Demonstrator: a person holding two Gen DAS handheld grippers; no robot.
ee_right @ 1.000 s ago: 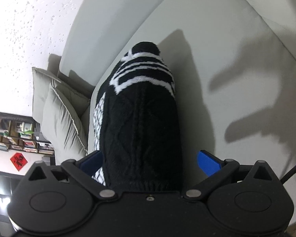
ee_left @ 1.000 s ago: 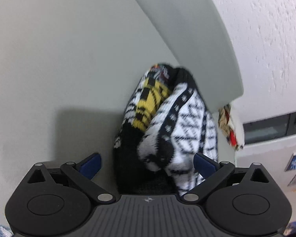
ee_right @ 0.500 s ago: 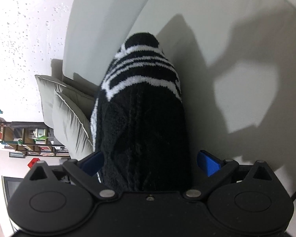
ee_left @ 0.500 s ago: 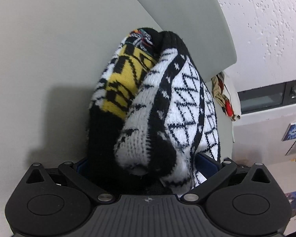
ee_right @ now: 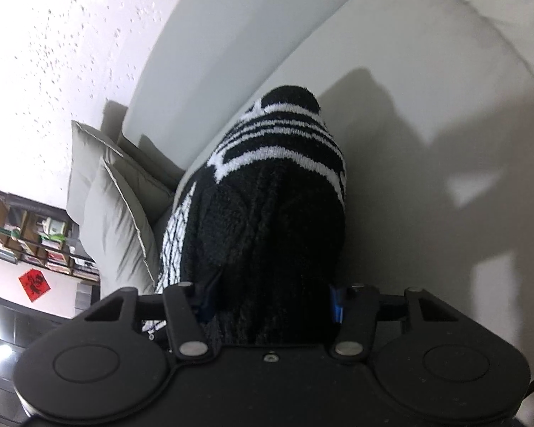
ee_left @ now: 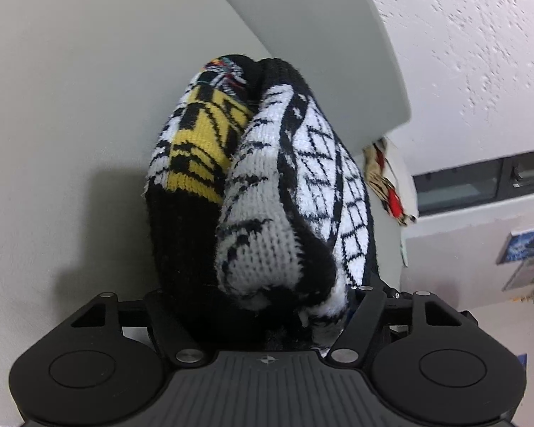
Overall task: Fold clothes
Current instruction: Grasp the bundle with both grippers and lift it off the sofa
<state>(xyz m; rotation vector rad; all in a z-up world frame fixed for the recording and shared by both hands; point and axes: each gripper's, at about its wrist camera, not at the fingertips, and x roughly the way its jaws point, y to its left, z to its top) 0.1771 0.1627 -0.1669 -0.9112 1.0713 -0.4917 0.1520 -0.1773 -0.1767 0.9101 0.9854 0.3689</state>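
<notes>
Right now the knitted sweater (ee_left: 267, 192) lies bunched on the pale sofa seat (ee_left: 53, 106), and both of my tools have it by a near end. In the left wrist view a thick roll of black, white and yellow knit runs straight away from my left gripper (ee_left: 267, 306) toward the sofa back, its near end pushed in between the jaws. They are closing; the blue pads are buried in the cloth, so I judge them to be pressing on the knit.

In the right wrist view the black, white-striped part of the sweater (ee_right: 267, 213) likewise stretches directly ahead of my right gripper (ee_right: 267, 302). Those jaws are closing too, and the blue pads meet the wool on both sides.

So the long axis of the bundle, in each view, lies along the line my jaws point, near to far. Neither hand looks nearer than the other; each has its own end. Whichever way the fold goes, it should mean carrying both ends together, along that axis.

Grey cushions (ee_right: 117, 206) stand at the far left end of the sofa, beside the speckled wall (ee_right: 71, 35).
</notes>
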